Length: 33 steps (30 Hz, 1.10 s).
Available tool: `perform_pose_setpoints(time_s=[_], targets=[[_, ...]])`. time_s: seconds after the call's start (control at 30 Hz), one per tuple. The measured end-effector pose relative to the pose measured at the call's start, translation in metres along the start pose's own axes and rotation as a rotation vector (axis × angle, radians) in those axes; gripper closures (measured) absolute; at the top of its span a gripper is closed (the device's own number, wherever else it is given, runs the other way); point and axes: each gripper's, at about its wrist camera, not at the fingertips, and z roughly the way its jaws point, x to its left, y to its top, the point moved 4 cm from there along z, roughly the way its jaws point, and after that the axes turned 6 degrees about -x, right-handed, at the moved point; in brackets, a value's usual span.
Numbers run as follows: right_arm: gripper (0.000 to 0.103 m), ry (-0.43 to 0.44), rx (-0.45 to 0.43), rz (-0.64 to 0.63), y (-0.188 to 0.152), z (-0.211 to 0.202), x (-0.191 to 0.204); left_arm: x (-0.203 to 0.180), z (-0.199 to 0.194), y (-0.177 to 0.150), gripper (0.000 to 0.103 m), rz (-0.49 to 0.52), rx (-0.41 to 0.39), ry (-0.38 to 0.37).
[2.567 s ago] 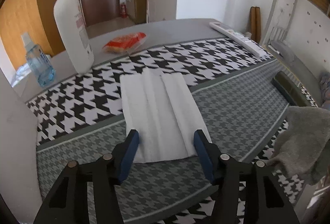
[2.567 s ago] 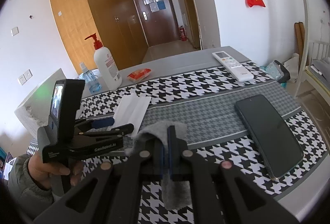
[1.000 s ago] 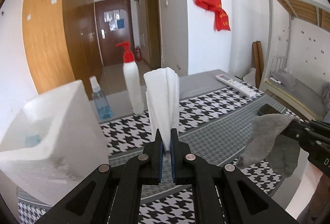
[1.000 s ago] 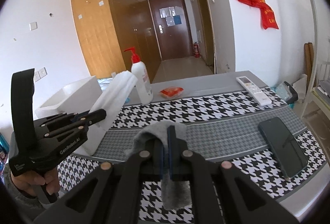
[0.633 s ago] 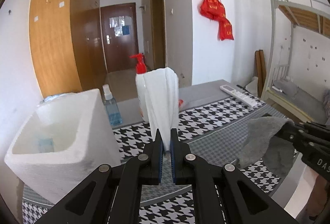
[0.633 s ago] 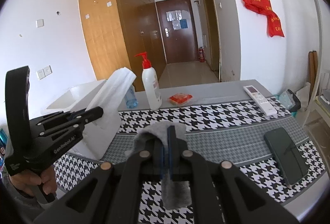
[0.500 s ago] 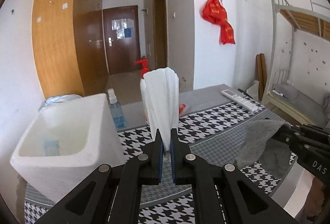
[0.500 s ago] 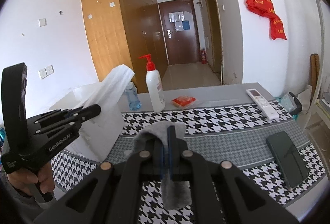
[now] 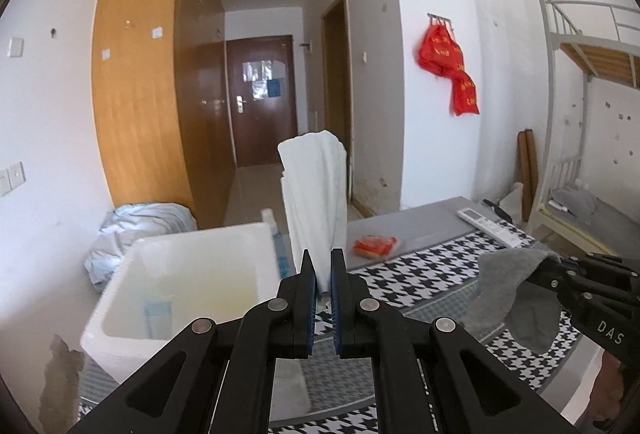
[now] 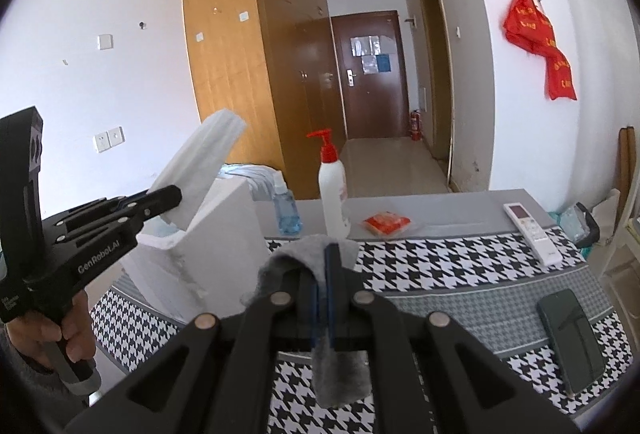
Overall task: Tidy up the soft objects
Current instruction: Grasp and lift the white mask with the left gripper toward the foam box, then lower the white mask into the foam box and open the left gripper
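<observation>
My left gripper (image 9: 323, 266) is shut on a folded white cloth (image 9: 314, 194) that stands up from its jaws. It holds the cloth in the air beside the white foam box (image 9: 120, 318); in the right wrist view the cloth (image 10: 200, 170) hangs over the box (image 10: 216, 234). My right gripper (image 10: 325, 258) is shut on a grey cloth (image 10: 340, 374) that drapes over its tip, above the table's front. The left wrist view shows that grey cloth (image 9: 508, 286) at the right.
On the houndstooth tablecloth (image 10: 440, 266) stand a pump bottle (image 10: 332, 194) and a small blue bottle (image 10: 286, 214). A red packet (image 10: 386, 223), a white remote (image 10: 532, 228) and a dark phone (image 10: 570, 334) lie there too. The box holds a blue item (image 9: 158, 310).
My left gripper closed on the white cloth, lifted it off the table and carried it left toward the foam box. My right gripper has kept hold of the grey cloth and risen.
</observation>
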Motion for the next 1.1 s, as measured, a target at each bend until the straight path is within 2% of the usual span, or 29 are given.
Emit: perform_pose_setpoints(time_s=[0.4, 1.1], targets=[[0.097, 0.05, -0.014, -0.031, 0.014, 0.012, 0.024, 0.034, -0.002, 0.008, 0.096, -0.02, -0.03, 0.074], [0.097, 0.157, 0.001, -0.083, 0.021, 0.042, 0.068, 0.081, 0.0, -0.003, 0.096, -0.063, 0.002, 0.201]])
